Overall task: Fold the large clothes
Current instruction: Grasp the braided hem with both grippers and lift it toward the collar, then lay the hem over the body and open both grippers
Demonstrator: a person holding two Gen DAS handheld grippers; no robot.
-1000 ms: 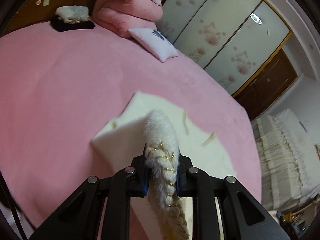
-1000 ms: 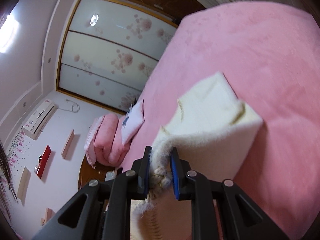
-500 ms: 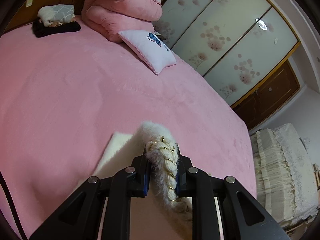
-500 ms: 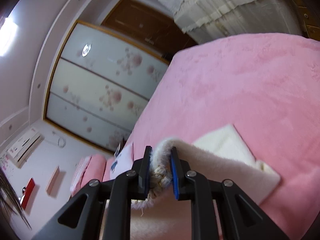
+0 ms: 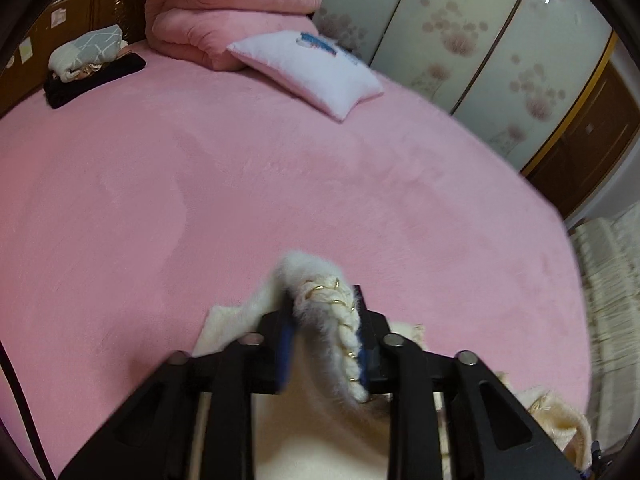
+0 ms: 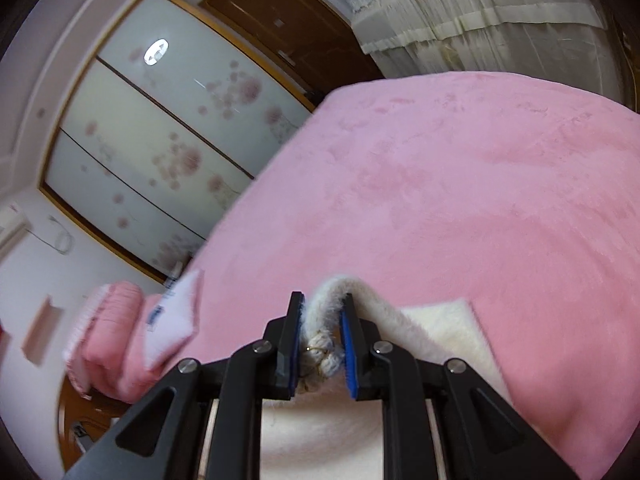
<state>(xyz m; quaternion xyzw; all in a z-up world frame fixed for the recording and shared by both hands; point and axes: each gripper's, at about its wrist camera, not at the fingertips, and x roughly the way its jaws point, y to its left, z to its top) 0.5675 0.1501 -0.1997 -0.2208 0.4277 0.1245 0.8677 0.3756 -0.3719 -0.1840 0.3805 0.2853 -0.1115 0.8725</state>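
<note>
A cream fluffy garment (image 5: 224, 332) with a braided, gold-threaded edge lies folded on the pink bed (image 5: 280, 184). Its raised edge stands between the fingers of my left gripper (image 5: 322, 294). These jaws are opening, and the edge leans on the right pad with a gap at the left one. In the right wrist view the same garment (image 6: 440, 324) arches up into my right gripper (image 6: 322, 298). Those jaws are starting to part, but both blue pads still touch the braided edge. Most of the garment is hidden under both grippers.
At the head of the bed lie a folded pink quilt (image 5: 232, 12), a white pillow (image 5: 312, 68) and a small pile of grey and black clothes (image 5: 88, 64). Flowered wardrobe doors (image 5: 480, 48) run along one side. Cream curtains (image 6: 480, 12) hang beyond the bed.
Both grippers carried the garment's edge forward and down over the rest of the garment, so less cream cloth shows ahead. The left jaws widened around the edge.
</note>
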